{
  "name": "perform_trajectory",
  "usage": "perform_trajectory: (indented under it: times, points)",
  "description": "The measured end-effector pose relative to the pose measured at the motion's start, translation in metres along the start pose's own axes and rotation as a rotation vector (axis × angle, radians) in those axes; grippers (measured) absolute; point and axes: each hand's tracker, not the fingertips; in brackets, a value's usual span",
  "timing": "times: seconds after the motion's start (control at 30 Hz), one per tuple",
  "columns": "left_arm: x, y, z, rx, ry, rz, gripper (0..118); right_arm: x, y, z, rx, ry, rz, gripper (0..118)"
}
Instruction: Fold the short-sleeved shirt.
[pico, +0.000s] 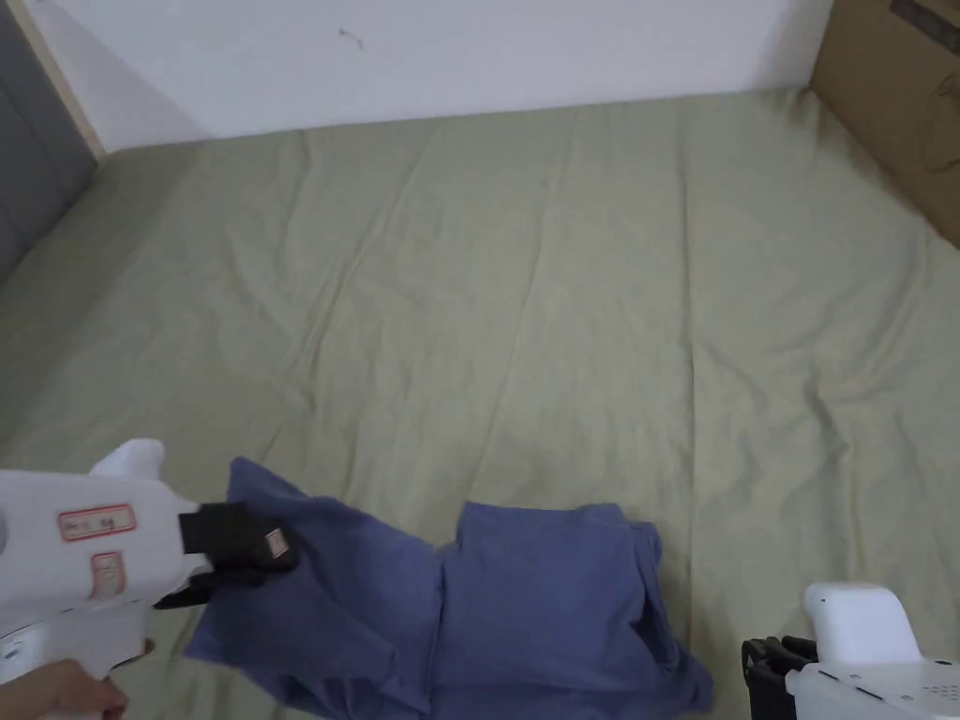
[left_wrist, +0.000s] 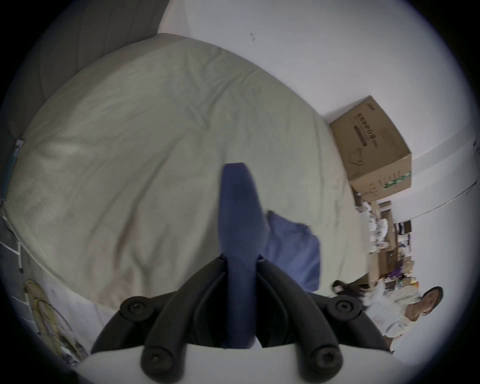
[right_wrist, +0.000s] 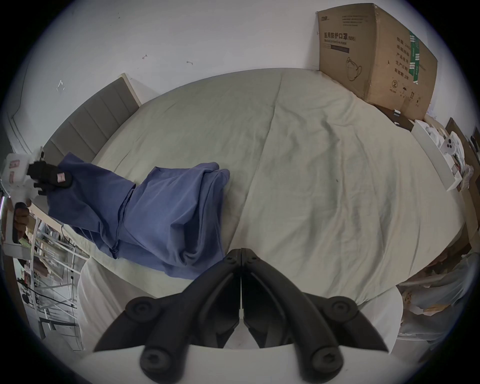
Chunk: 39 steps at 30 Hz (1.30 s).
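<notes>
Lifting one end of the blue shirt (pico: 525, 609) off the bed (pico: 562, 309), the left gripper (pico: 246, 555) is clamped on the cloth; the right gripper (right_wrist: 241, 256), jaws together and empty, should pin the folded bulk while the fold crosses evenly.

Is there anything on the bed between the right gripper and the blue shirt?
Nothing visible. The right gripper sits shut and empty just off the near edge of the blue shirt, with bare green sheet between them. The left gripper already clamps the shirt's far end.
</notes>
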Motion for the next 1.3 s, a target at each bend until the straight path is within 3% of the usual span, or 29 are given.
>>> perform_trajectory:
  times: [0.23, 0.3, 0.33, 0.37, 0.43, 0.47, 0.5, 0.53, 0.57, 0.63, 0.67, 0.7, 0.73, 0.77, 0.8, 0.93, 1.2, 1.3]
  points:
    - [0.102, -0.021, -0.081, -0.159, -0.152, -0.098, 8, 0.026, -0.008, 0.004, -0.001, -0.015, -0.067, 0]
    - [0.119, -0.030, -0.115, -0.225, -0.188, -0.113, 13, 0.034, -0.011, 0.005, -0.004, -0.031, -0.090, 0]
    - [0.129, -0.035, -0.131, -0.268, -0.199, -0.134, 26, 0.040, -0.013, 0.006, -0.007, -0.038, -0.102, 0]
    - [0.135, -0.039, -0.145, -0.315, -0.222, -0.131, 59, 0.044, -0.015, 0.006, -0.011, -0.043, -0.113, 0]
    - [0.139, -0.048, -0.176, -0.415, -0.273, -0.095, 77, 0.054, -0.017, 0.005, -0.031, -0.050, -0.139, 0]
    - [0.139, -0.052, -0.185, -0.463, -0.290, -0.066, 77, 0.057, -0.019, 0.006, -0.038, -0.054, -0.145, 0]
    - [0.138, -0.054, -0.188, -0.492, -0.309, -0.062, 97, 0.059, -0.020, 0.007, -0.035, -0.057, -0.146, 0]
    - [0.135, -0.056, -0.186, -0.463, -0.291, -0.061, 106, 0.061, -0.021, 0.008, -0.037, -0.059, -0.146, 0]
    - [0.132, -0.055, -0.179, -0.436, -0.282, -0.058, 107, 0.062, -0.021, 0.009, -0.039, -0.061, -0.145, 0]
    - [0.121, -0.046, -0.161, -0.362, -0.210, -0.108, 106, 0.063, -0.021, 0.010, -0.037, -0.061, -0.146, 0]
    - [0.115, -0.044, -0.151, -0.328, -0.190, -0.133, 100, 0.063, -0.020, 0.009, -0.037, -0.057, -0.145, 0]
    - [0.107, -0.039, -0.139, -0.271, -0.171, -0.163, 85, 0.063, -0.019, 0.008, -0.037, -0.052, -0.142, 0]
    - [0.098, -0.035, -0.129, -0.234, -0.139, -0.169, 56, 0.063, -0.018, 0.006, -0.040, -0.045, -0.135, 0]
    - [0.090, -0.032, -0.123, -0.216, -0.103, -0.169, 14, 0.062, -0.017, 0.003, -0.044, -0.042, -0.129, 0]
    - [0.082, -0.031, -0.121, -0.213, -0.081, -0.153, 1, 0.061, -0.017, 0.000, -0.046, -0.042, -0.125, 0]
    - [0.061, -0.034, -0.126, -0.232, -0.104, -0.086, 0, 0.057, -0.015, -0.008, -0.055, -0.026, -0.124, 0]
    - [0.111, -0.075, -0.197, -0.412, -0.213, -0.137, 0, 0.059, -0.019, -0.006, -0.068, -0.026, -0.113, 0]
    - [0.138, -0.094, -0.223, -0.463, -0.187, -0.234, 0, 0.063, -0.020, -0.002, -0.069, -0.037, -0.125, 0]
